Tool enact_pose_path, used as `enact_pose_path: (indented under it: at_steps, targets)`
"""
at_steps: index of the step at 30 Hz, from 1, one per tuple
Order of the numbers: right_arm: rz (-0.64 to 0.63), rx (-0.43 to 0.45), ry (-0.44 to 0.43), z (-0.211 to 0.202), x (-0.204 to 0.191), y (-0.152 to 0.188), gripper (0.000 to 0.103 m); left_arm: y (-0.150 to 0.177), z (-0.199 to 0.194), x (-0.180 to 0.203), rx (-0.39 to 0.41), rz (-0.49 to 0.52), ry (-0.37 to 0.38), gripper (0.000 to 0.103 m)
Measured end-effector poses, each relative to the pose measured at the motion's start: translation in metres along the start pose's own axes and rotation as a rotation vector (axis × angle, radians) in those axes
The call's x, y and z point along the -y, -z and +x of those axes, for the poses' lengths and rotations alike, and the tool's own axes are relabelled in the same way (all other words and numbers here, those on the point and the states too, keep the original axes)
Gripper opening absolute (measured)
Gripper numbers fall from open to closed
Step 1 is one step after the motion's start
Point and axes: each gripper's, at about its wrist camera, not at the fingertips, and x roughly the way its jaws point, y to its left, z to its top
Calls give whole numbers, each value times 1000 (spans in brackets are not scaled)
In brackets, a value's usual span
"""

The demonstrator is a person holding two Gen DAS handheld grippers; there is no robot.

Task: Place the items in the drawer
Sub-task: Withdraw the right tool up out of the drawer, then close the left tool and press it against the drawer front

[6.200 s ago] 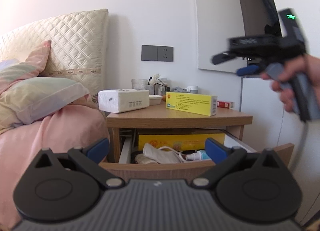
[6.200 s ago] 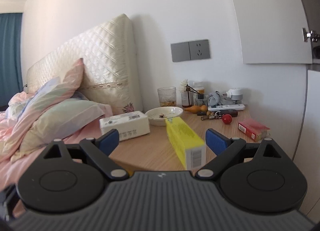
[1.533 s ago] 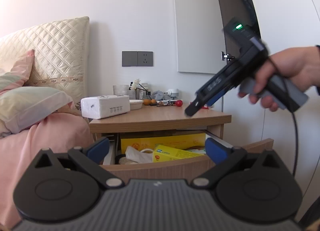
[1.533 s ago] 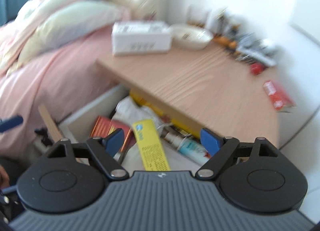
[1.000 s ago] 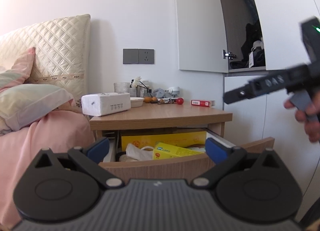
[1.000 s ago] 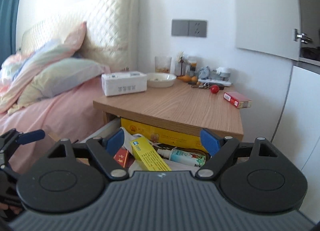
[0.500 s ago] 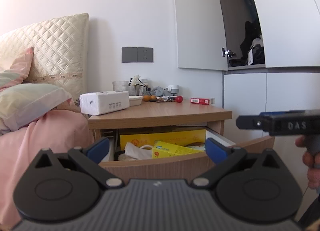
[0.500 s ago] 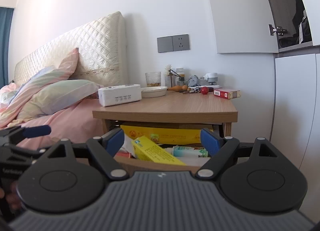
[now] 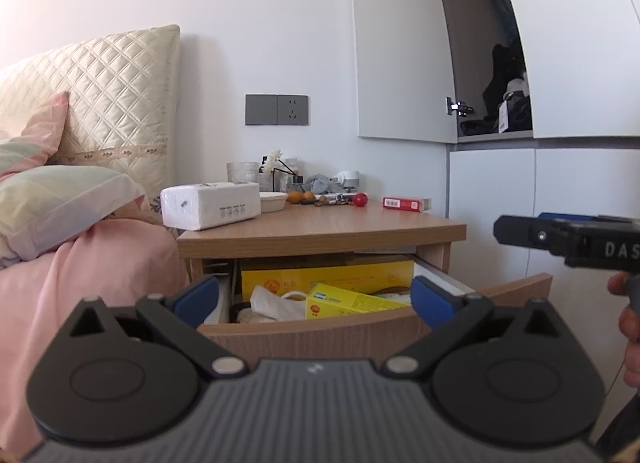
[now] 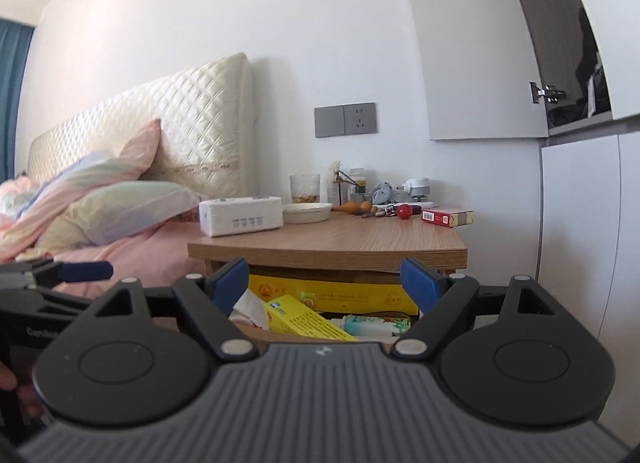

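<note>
Beside a pink bed (image 9: 80, 271), the wooden nightstand's (image 9: 320, 229) drawer (image 9: 320, 333) stands open; both hand-held grippers gape wide, empty.

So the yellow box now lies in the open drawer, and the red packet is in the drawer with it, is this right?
Not quite. The yellow box does lie in the open drawer, but the red packet is not with it: it lies on top of the nightstand, near the right edge. The right wrist view shows this clearly.
</note>
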Motion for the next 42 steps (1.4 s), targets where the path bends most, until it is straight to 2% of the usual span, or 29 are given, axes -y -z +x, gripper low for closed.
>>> enact_pose_path:
  at_steps: [13, 21, 27, 29, 31, 33, 34, 36, 40, 41, 42]
  targets:
    - [0, 16, 20, -5, -4, 2, 85, 0, -1, 2, 8, 8, 11, 103]
    - [21, 6, 25, -10, -9, 9, 85, 2, -3, 7, 32, 15, -12, 101]
    - [25, -6, 30, -14, -13, 14, 85, 5, -9, 11, 34, 2, -56, 90]
    - [32, -14, 32, -15, -13, 16, 85, 7, -13, 13, 39, 12, -50, 78]
    - [52, -36, 32, -14, -13, 19, 79, 10, -16, 16, 40, 19, -54, 76]
    - [61, -57, 32, -12, -13, 23, 72, 12, -17, 18, 35, 23, -50, 67]
    - [55, -62, 34, -13, -15, 24, 68, 12, -17, 18, 31, 26, -51, 59]
    - [35, -66, 37, -14, -19, 27, 68, 14, -15, 19, 16, 28, -65, 48]
    - [22, -91, 28, -14, -20, 31, 40, 15, -12, 14, -6, 3, -74, 34]
    - [18, -99, 27, -14, -19, 32, 36, 15, -12, 13, -8, -1, -78, 33]
    - [9, -101, 29, -13, -19, 32, 27, 16, -12, 12, -11, -3, -80, 32]
